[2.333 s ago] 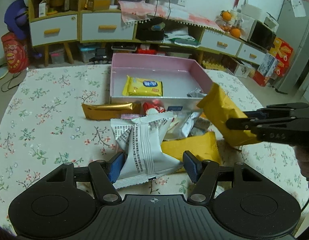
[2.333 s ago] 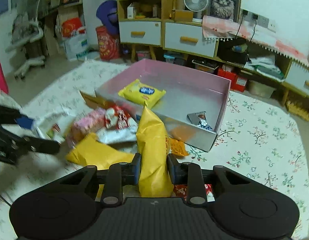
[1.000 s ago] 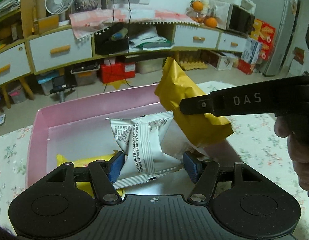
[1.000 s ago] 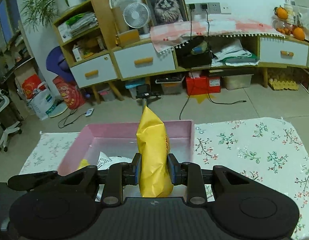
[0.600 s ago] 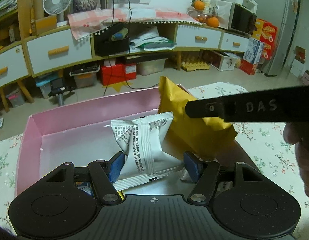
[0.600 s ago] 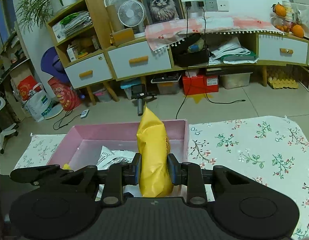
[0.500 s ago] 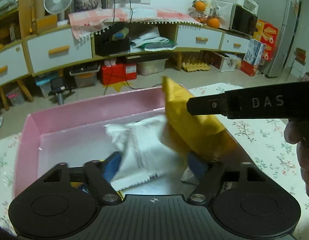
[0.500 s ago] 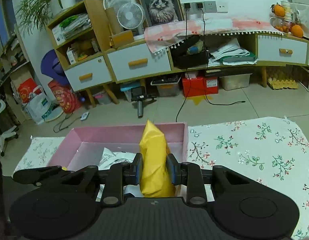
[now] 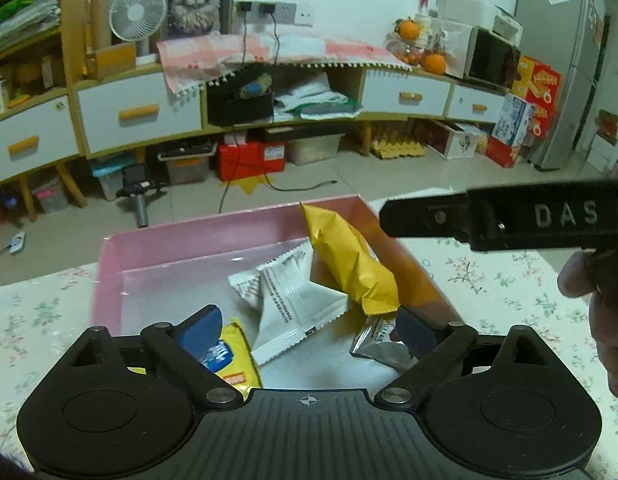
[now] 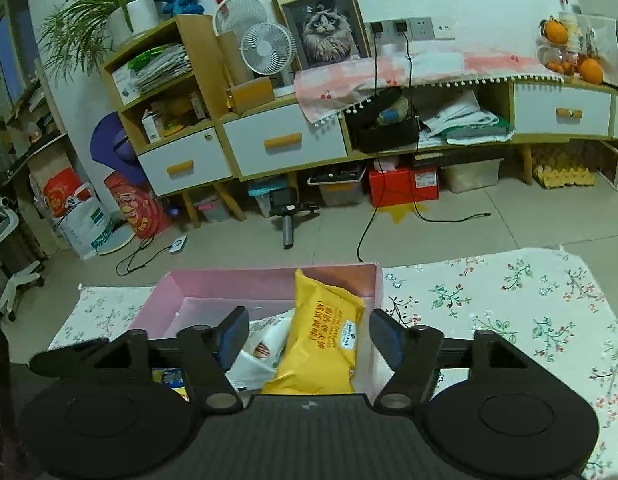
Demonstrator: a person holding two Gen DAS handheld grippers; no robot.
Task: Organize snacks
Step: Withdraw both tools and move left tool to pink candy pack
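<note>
Left wrist view. My left gripper (image 9: 307, 330): jaws spread wide and opening, nothing pinched; blue pads (image 9: 199, 326) clear of every packet. It hangs over the pink box (image 9: 109, 280), which stands on the floral tablecloth (image 9: 33, 320).
- White packet (image 9: 293, 304): inside the box, at 12 o'clock from my gripper, lying loose between the pads without touching them.
- Orange-yellow packet (image 9: 349, 264): inside the box at 1 o'clock, tilted, its upper end leaning toward the far right corner, its lower end beside the white packet.
- Yellow packet with blue label (image 9: 233, 356): box floor at 10 o'clock, partly under my left pad.
- Silver packet (image 9: 379, 340): box floor at 2 o'clock, partly hidden behind my right pad.
- My right gripper (image 9: 505, 220): seen side-on at 2 o'clock above the box's right wall, a hand (image 9: 605, 312) behind it.

Right wrist view. My right gripper (image 10: 309, 338): jaws parted and opening, gripping nothing.
- Orange-yellow packet (image 10: 323, 344): at 12 o'clock, between the pads and free of both, lying in the pink box (image 10: 265, 280) against its right side.
- White packet (image 10: 265, 346): at 11 o'clock, just left of the orange-yellow one, touching it.
- Floral tablecloth (image 10: 509, 312): from 1 to 3 o'clock.
</note>
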